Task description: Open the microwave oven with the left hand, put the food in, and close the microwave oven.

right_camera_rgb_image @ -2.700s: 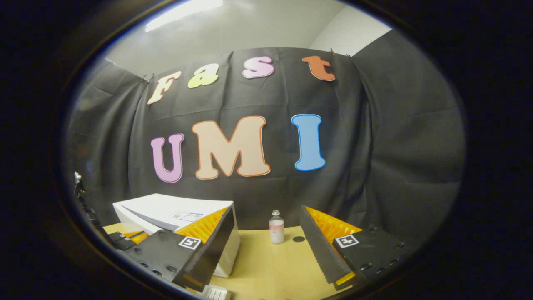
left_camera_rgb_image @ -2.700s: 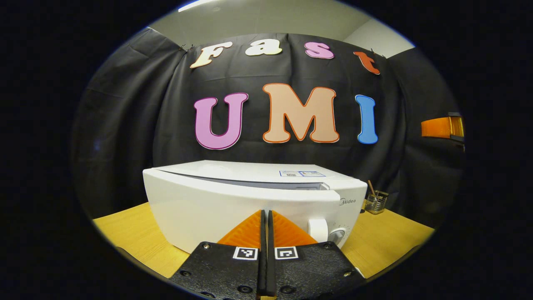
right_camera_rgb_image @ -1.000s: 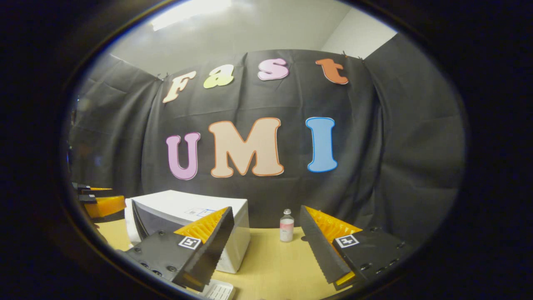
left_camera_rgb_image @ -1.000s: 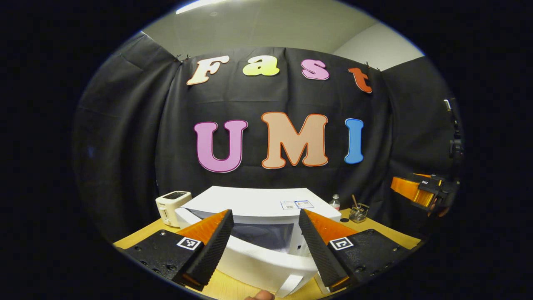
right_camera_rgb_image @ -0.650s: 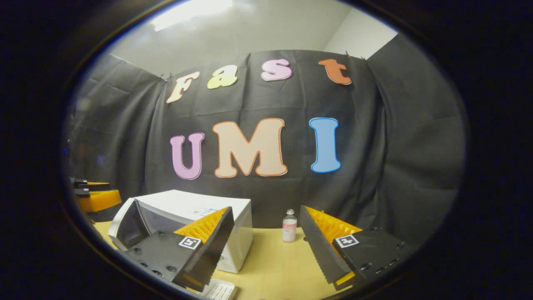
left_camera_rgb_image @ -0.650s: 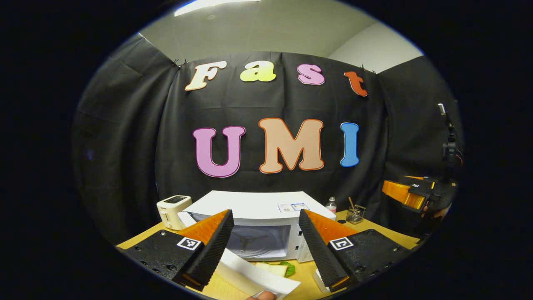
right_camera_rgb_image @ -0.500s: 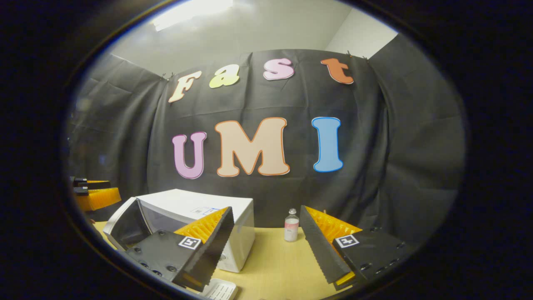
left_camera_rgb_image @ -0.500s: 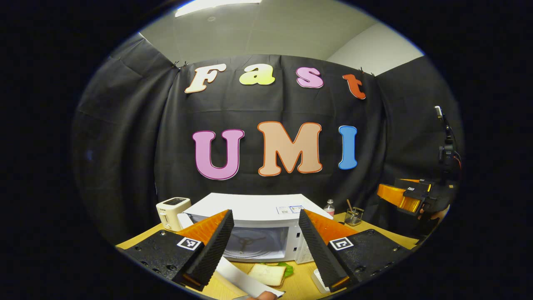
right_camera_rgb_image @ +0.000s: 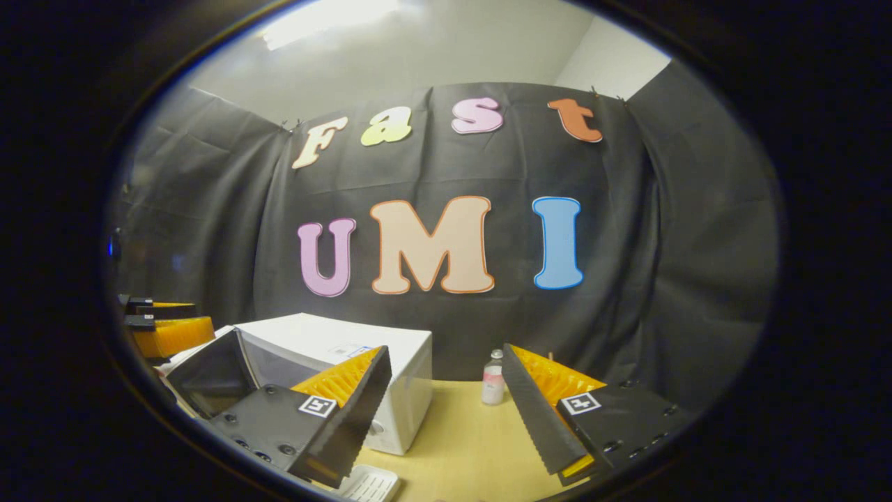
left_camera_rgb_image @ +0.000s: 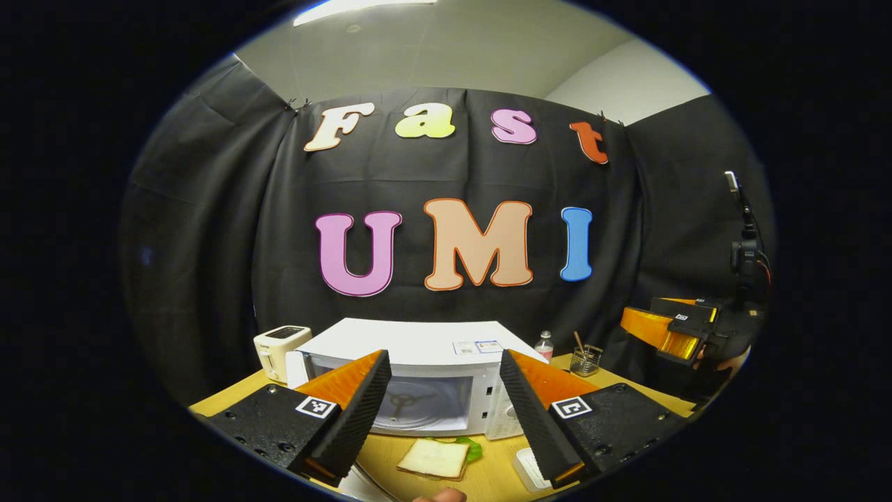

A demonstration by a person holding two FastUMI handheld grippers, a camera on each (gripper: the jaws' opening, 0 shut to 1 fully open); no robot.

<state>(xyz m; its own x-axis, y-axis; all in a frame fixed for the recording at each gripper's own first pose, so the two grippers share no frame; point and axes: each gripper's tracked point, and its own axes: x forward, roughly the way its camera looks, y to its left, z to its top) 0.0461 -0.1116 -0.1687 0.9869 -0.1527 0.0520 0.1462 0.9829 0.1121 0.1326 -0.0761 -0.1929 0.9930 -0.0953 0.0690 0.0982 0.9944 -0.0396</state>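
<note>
Microwave (left_camera_rgb_image: 418,348) on the wooden table (left_camera_rgb_image: 488,474), cavity exposed, turntable visible in left gripper view; its door (right_camera_rgb_image: 209,373) swung out wide in right gripper view, so opening looks done; main risk: door sticks into the approach path, a gripper could clip it on the way in; sandwich (left_camera_rgb_image: 433,458) with lettuce lies flat on the table just in front of the cavity, not yet picked; soft bread could crush or split if pinched hard, or slide instead of lifting; left gripper (left_camera_rgb_image: 440,397) spread wide, holding nothing; right gripper (right_camera_rgb_image: 446,411) also spread wide and empty, aimed beside the microwave, well off the food; small bottle (right_camera_rgb_image: 493,377) behind could get knocked on a wide swing.
</note>
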